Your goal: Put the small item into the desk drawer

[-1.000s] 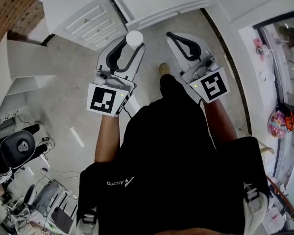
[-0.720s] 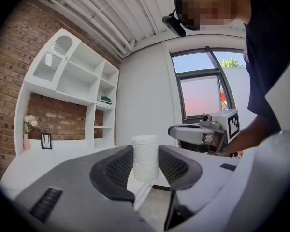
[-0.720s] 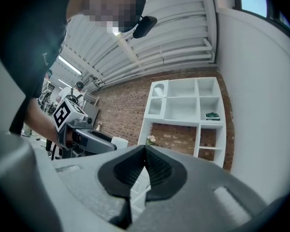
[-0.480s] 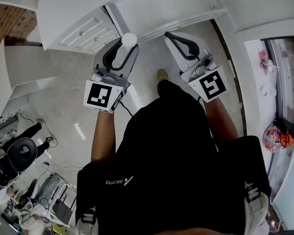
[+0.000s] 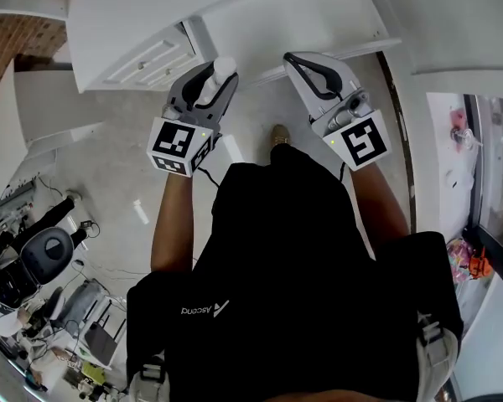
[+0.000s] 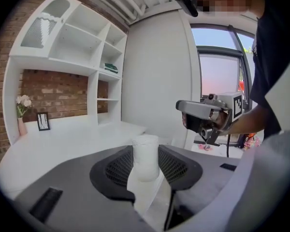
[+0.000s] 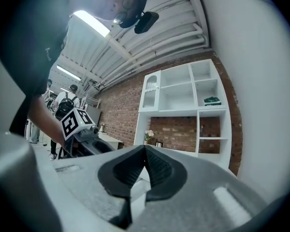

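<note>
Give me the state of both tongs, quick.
Left tongs: shut on a small white cylinder.
Right tongs: shut, nothing between them.

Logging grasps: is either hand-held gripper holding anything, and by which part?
The left hand-held gripper clamps the small white cylinder by its sides, end protruding; the right hand-held gripper is shut, empty.

The head camera is looking steeply down from close above the left claw [image 5: 214,82] and right claw [image 5: 290,58]. Each gripper camera is riding just behind its own jaws, looking along them (each is catching the other claw sideways), both facing the white shelving [image 6: 77,57] beyond the tips.
</note>
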The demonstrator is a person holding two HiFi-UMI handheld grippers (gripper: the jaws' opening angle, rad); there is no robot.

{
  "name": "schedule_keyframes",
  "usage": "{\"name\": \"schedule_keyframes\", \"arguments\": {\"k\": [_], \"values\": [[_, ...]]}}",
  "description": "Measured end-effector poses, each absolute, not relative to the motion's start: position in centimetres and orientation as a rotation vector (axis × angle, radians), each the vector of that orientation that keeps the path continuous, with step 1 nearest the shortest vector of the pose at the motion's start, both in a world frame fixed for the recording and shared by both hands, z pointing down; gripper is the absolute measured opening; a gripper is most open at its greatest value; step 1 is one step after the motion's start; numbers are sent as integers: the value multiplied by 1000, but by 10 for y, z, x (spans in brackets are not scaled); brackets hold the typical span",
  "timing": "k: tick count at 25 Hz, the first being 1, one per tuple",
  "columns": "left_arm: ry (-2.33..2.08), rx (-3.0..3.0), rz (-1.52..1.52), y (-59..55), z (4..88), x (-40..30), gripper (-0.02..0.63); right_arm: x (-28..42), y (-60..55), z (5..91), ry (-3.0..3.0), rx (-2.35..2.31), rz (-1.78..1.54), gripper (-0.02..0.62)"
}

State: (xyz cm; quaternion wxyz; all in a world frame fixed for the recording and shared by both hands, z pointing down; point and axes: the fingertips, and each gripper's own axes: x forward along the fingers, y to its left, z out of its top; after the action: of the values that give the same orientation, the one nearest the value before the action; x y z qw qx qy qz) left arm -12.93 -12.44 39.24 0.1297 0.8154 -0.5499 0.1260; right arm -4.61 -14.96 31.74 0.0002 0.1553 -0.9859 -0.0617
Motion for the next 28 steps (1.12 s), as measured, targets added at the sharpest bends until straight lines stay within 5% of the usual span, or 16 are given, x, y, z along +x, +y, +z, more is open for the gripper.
{"name": "schedule_keyframes", "arguments": {"k": [28], "values": [[-1035,1990,905,-179,566,-161,161,-89,-200,376,-2954,593,-112,0]]}}
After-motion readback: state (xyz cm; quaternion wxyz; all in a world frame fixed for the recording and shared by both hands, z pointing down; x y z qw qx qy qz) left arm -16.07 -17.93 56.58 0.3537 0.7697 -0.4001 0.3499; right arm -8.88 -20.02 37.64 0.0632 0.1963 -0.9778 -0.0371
